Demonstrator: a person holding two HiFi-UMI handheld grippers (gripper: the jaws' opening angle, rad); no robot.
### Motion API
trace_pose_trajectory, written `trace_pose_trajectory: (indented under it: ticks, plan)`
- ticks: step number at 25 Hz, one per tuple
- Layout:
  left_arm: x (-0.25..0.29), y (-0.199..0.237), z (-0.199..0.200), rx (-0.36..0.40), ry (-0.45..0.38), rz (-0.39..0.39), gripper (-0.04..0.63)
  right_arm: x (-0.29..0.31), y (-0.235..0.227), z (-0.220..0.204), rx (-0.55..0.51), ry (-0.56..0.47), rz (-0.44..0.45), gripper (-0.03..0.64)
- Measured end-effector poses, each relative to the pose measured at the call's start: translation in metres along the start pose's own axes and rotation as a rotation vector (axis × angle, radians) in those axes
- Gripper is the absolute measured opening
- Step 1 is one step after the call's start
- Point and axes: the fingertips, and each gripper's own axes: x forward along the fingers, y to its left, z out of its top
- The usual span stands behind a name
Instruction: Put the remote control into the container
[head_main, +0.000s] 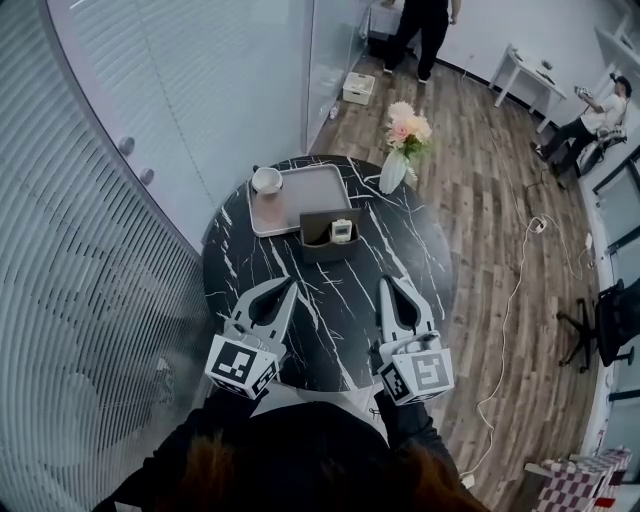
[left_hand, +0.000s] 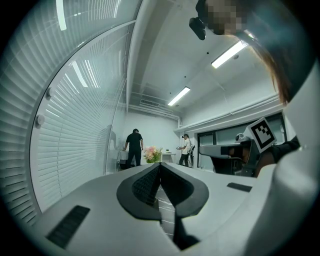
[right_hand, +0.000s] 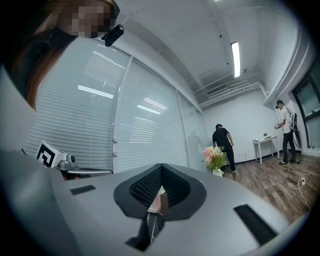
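A white remote control (head_main: 341, 230) stands upright inside a dark box-shaped container (head_main: 322, 247) at the middle of the round black marble table (head_main: 330, 310). My left gripper (head_main: 291, 284) and right gripper (head_main: 384, 281) are side by side over the table's near part, both pointing at the container and well short of it. Both are shut with nothing between their jaws. In the left gripper view the left gripper (left_hand: 159, 165) shows its tips meeting. In the right gripper view the right gripper (right_hand: 160, 166) is likewise closed, and a bit of the container shows through the gap behind the tips.
A grey tray (head_main: 320, 182) with a white cup (head_main: 266, 181) lies behind the container. A vase of pink flowers (head_main: 406, 135) stands at the table's far right. A glass wall with blinds (head_main: 150, 120) runs along the left. People (head_main: 420, 30) stand farther back. A cable (head_main: 515, 290) lies on the wooden floor.
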Motion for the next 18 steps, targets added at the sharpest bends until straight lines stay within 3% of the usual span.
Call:
trace_pose_trajectory:
  ticks: [10, 18]
  plan:
    - [0.004, 0.0, 0.0, -0.004, 0.0, 0.005, 0.009, -0.001, -0.027, 0.002, -0.019, 0.006, -0.044, 0.017]
    - [0.0, 0.002, -0.004, -0.001, 0.002, 0.013, 0.009, -0.008, -0.077, -0.022, -0.057, 0.081, -0.118, 0.017]
